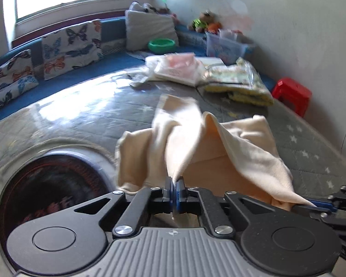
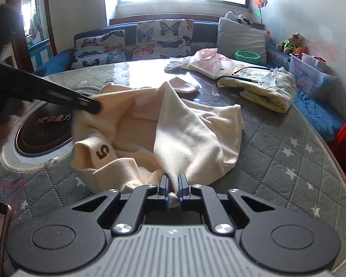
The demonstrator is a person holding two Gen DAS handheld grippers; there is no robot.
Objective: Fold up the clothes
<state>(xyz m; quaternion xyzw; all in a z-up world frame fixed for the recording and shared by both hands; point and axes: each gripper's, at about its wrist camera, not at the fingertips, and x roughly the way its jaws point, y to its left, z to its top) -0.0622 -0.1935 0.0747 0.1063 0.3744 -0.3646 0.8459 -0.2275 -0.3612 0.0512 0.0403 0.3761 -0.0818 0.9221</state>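
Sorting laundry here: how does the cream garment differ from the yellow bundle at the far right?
The cream garment is plain with a "5" mark; the yellow bundle is patterned. The garment is rumpled and lifted at two pinched points; the bundle lies folded flat. Both rest on the grey quilted table cover.

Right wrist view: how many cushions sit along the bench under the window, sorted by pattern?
Butterfly-print cushions: 2
Plain grey cushions: 1
Total: 3
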